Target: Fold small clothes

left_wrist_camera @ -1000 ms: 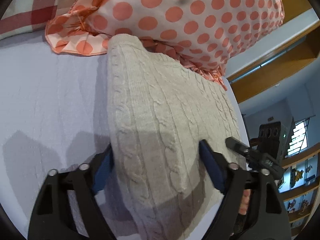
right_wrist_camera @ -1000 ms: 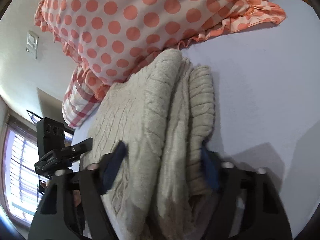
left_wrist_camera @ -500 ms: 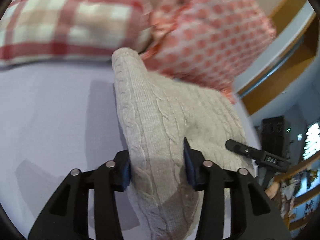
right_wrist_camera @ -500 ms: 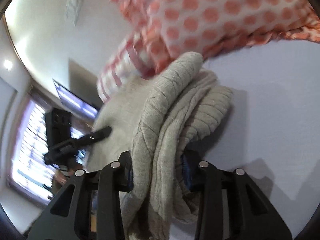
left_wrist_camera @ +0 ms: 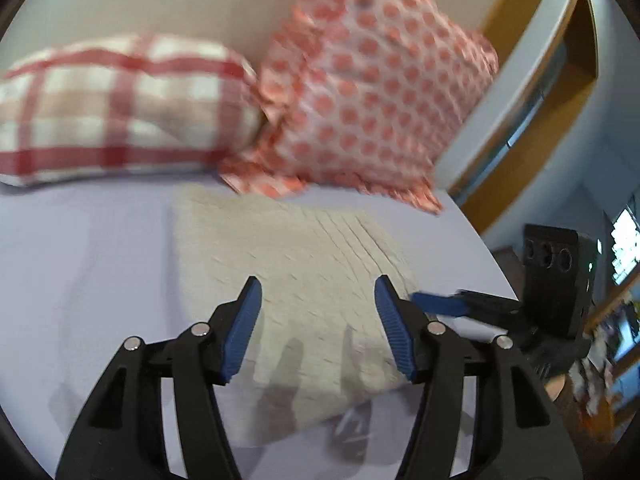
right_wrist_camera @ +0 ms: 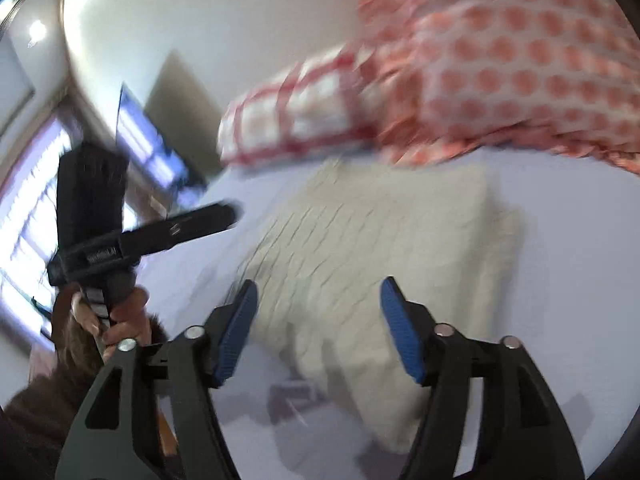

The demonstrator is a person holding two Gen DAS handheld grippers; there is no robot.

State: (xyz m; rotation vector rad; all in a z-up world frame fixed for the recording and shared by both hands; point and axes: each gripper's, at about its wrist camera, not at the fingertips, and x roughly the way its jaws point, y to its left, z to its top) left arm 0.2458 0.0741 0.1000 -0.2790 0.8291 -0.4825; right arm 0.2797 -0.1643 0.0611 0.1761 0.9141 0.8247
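A cream cable-knit sweater lies folded flat on the lilac bed sheet; it also shows in the right wrist view. My left gripper is open and empty, held above the sweater's near edge. My right gripper is open and empty too, above the sweater's near side. The right gripper also shows in the left wrist view at the sweater's right edge, and the left gripper shows in the right wrist view to the left. Both views are blurred.
A red-checked pillow and an orange polka-dot pillow lie at the head of the bed behind the sweater. A wooden headboard frame runs at the right. The bed's edge is at the right.
Both grippers have let go of the sweater, opened and pulled back and up. The sweater, earlier pinched and lifted, now lies flat on the sheet.
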